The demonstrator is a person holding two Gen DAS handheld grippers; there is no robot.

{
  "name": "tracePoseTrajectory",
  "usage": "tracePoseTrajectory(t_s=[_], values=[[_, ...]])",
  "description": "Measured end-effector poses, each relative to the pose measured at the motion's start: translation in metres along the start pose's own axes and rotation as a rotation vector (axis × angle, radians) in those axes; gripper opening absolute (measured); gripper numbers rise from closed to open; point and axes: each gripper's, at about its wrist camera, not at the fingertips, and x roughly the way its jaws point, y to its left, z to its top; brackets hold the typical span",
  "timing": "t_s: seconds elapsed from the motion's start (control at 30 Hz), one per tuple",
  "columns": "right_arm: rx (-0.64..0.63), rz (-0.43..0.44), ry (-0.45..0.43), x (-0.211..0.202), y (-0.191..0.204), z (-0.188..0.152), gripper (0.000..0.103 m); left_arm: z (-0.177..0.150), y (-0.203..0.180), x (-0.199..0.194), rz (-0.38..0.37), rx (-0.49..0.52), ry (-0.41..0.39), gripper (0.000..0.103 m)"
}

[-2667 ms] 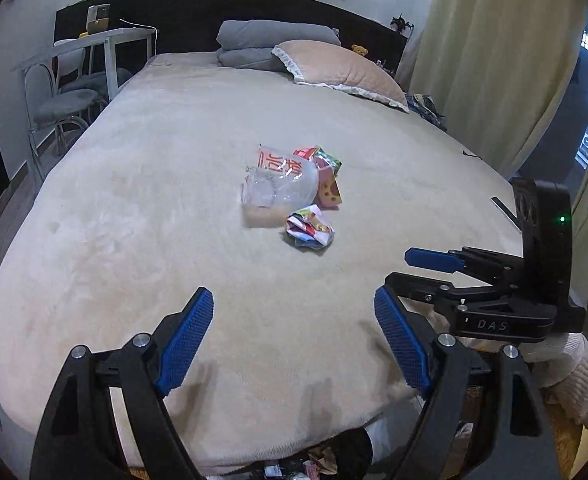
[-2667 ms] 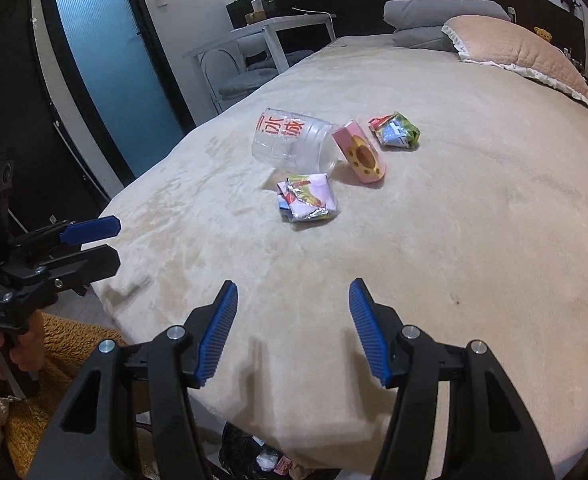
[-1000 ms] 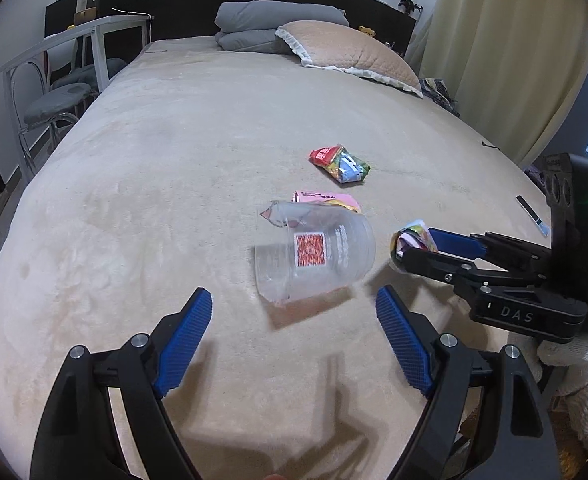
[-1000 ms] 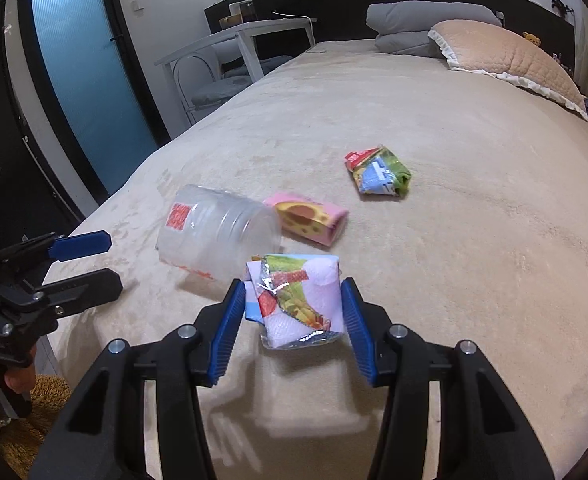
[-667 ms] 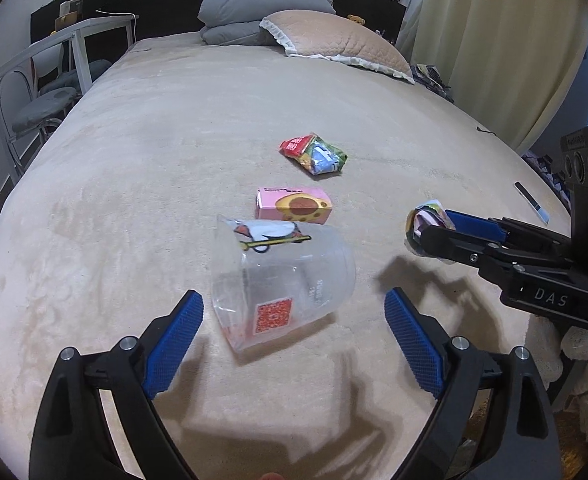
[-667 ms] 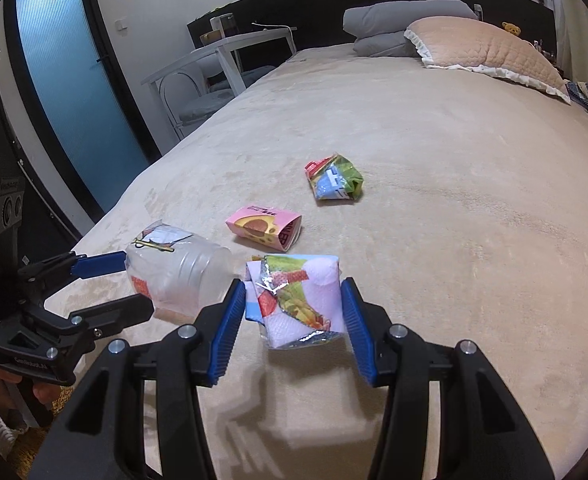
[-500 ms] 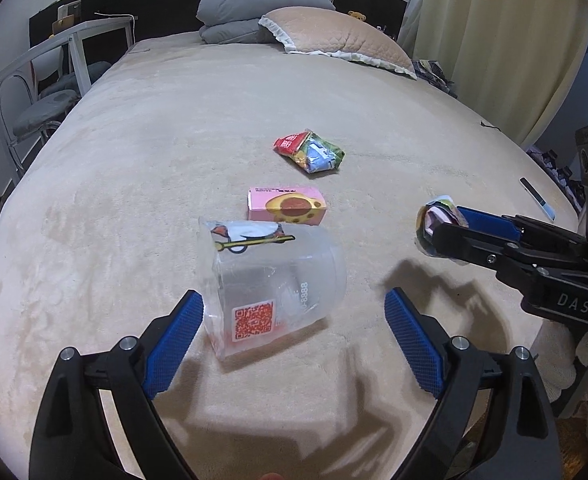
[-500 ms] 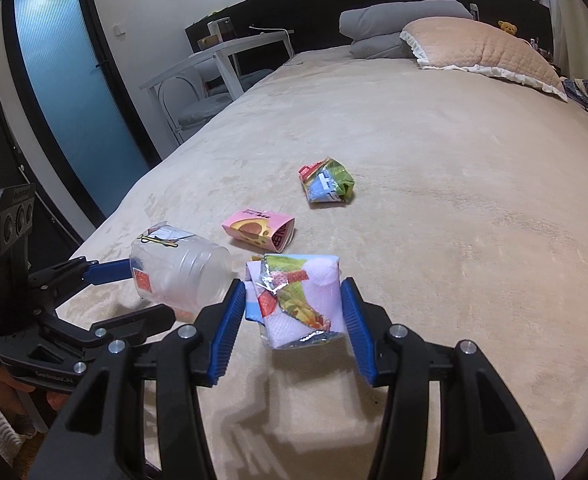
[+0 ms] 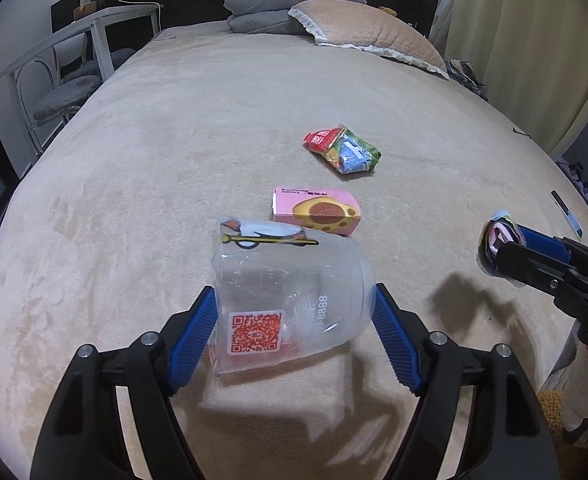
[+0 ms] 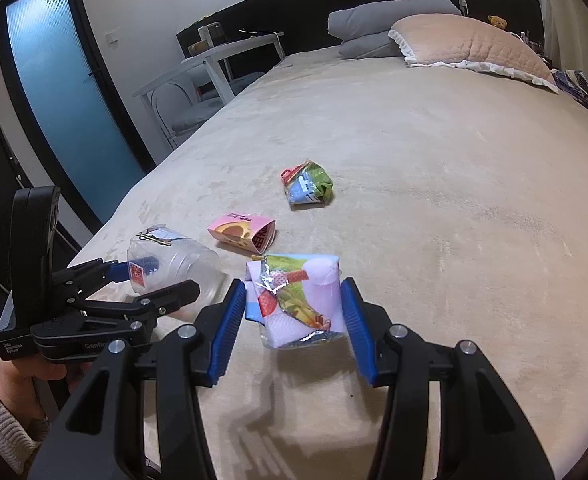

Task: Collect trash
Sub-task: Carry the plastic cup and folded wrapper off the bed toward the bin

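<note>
My left gripper (image 9: pixel 294 320) is shut on a clear plastic cup (image 9: pixel 290 300) with a red QR sticker, held on its side just above the bed. It also shows in the right wrist view (image 10: pixel 174 272). My right gripper (image 10: pixel 292 312) is shut on a crumpled pink and green snack wrapper (image 10: pixel 299 300), lifted off the bed; it shows at the right of the left wrist view (image 9: pixel 497 240). A pink carton (image 9: pixel 315 216) and a red, green and blue wrapper (image 9: pixel 343 154) lie on the beige bed (image 9: pixel 174 140) beyond the cup.
Grey and peach pillows (image 9: pixel 333 24) lie at the head of the bed. A white side table and chair (image 9: pixel 74 60) stand to the left, a blue door (image 10: pixel 66 92) beyond them. Curtains (image 9: pixel 533 40) hang on the right.
My left gripper has closed on the clear cup, which lay between its open fingers half a second ago. My right gripper keeps holding the pink wrapper above the bed.
</note>
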Motion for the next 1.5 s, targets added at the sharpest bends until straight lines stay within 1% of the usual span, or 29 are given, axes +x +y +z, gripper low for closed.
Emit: tracePoseTrajectory(t_s=[0.17, 0.33, 0.43, 0.53, 0.63, 0.77, 0.87, 0.97, 1.2, 1.5], values=[[-0.001, -0.008, 0.003, 0.0, -0.001, 0.0, 0.05, -0.002, 0.005, -0.005, -0.003, -0.012, -0.009, 0.075], [0.018, -0.021, -0.001, -0.001, -0.003, -0.003, 0.05, -0.006, 0.007, -0.017, -0.013, -0.024, -0.035, 0.075], [0.023, -0.023, -0.007, -0.003, -0.002, -0.006, 0.05, -0.013, 0.009, -0.023, -0.033, -0.039, -0.046, 0.075], [0.038, -0.028, -0.019, -0.008, -0.002, -0.013, 0.05, -0.021, 0.009, -0.028, -0.046, -0.036, -0.041, 0.075], [0.067, -0.021, -0.04, -0.019, -0.002, -0.021, 0.05, -0.032, 0.007, -0.037, -0.066, -0.025, -0.045, 0.075], [0.101, 0.008, -0.071, -0.036, 0.001, -0.041, 0.05, -0.05, 0.0, -0.058, -0.089, 0.008, -0.073, 0.075], [0.09, 0.017, -0.081, -0.043, 0.006, -0.048, 0.05, -0.063, -0.008, -0.075, -0.109, 0.044, -0.097, 0.075], [0.101, 0.04, -0.084, -0.05, 0.01, -0.061, 0.05, -0.078, -0.014, -0.09, -0.14, 0.059, -0.119, 0.075], [0.082, 0.049, -0.071, -0.064, 0.024, -0.079, 0.05, -0.112, -0.017, -0.118, -0.156, 0.012, -0.154, 0.075], [0.072, 0.047, -0.07, -0.072, 0.039, -0.099, 0.05, -0.142, -0.016, -0.14, -0.164, -0.022, -0.17, 0.075]])
